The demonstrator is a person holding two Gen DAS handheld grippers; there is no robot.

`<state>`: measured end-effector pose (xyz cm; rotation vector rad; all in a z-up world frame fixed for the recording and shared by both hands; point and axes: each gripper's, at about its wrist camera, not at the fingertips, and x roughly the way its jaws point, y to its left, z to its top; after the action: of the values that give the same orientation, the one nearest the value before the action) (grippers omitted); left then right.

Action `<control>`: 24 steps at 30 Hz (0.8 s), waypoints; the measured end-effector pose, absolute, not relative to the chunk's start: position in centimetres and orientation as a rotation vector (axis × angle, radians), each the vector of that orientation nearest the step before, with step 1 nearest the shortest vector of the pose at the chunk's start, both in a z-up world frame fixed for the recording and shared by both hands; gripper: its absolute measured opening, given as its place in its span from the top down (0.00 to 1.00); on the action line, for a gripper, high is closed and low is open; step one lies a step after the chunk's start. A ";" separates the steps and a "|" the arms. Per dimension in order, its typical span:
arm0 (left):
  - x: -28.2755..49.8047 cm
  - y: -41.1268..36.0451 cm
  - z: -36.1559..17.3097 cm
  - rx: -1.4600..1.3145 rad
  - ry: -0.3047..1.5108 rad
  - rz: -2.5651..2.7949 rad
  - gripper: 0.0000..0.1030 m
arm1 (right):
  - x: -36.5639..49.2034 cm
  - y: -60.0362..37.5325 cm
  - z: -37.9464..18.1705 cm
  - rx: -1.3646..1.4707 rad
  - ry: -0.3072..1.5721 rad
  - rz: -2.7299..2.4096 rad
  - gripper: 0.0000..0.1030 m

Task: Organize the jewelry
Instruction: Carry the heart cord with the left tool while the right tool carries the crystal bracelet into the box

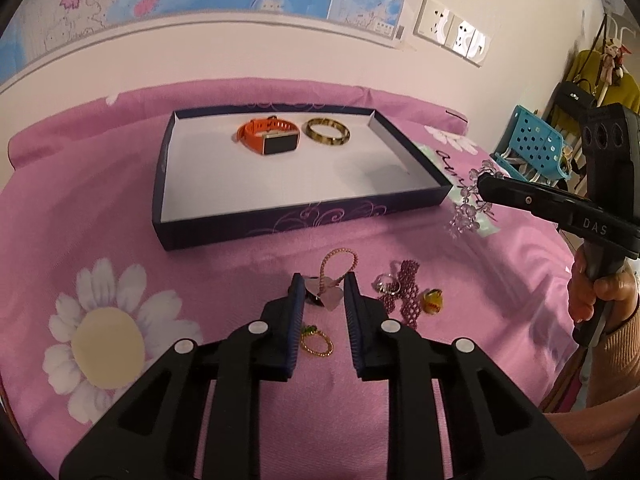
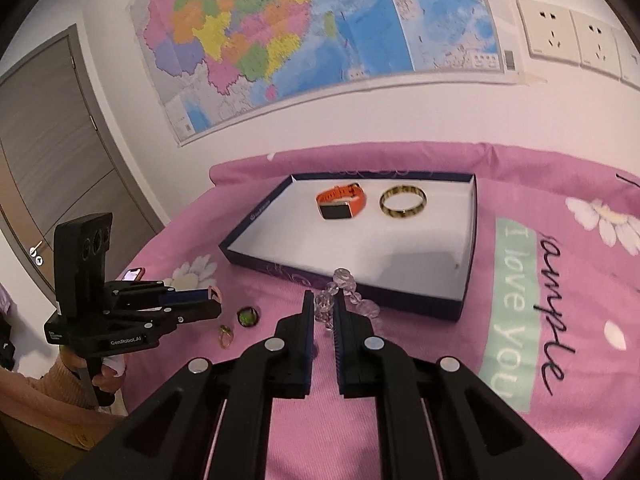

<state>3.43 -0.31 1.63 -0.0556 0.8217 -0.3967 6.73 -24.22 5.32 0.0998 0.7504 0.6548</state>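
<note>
A big colourful paper wall map (image 2: 316,36) is pinned up straight ahead of the tongs, with white plastic wall sockets (image 2: 576,38) off to its right. A grey wooden door (image 2: 52,152) is seen far left, and a turquoise perforated plastic basket (image 1: 532,136) sits far right.

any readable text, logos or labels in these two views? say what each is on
"DAS" on the right gripper, side of its finger.
"GenRobot.AI" on the left gripper, front of its body.
"I love you" on the green band of the pink bedspread.
Black script beside the band: partly cut off, unsure.
Wall map lettering and box logo: too small.
</note>
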 end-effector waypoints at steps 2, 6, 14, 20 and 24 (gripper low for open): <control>3.5 -0.3 2.0 -0.052 0.811 -0.397 0.80 | 6.9 -24.0 5.7 0.096 0.743 0.660 0.93; 3.7 -0.2 2.8 -0.050 0.791 -0.398 0.80 | 7.4 -23.6 6.6 0.088 0.723 0.668 0.93; 4.9 -0.2 3.7 -0.028 0.768 -0.390 0.80 | 9.1 -23.2 7.7 0.085 0.704 0.680 0.93; 6.3 -0.2 4.0 -0.021 0.765 -0.385 0.80 | 10.6 -22.6 7.9 0.081 0.700 0.681 0.93; 7.4 -0.2 4.0 -0.023 0.771 -0.384 0.80 | 11.9 -22.3 8.1 0.084 0.698 0.687 0.93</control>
<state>7.43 -0.25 3.96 -0.0235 0.7706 -0.3843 11.85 -22.28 8.08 0.0841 0.6976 0.6875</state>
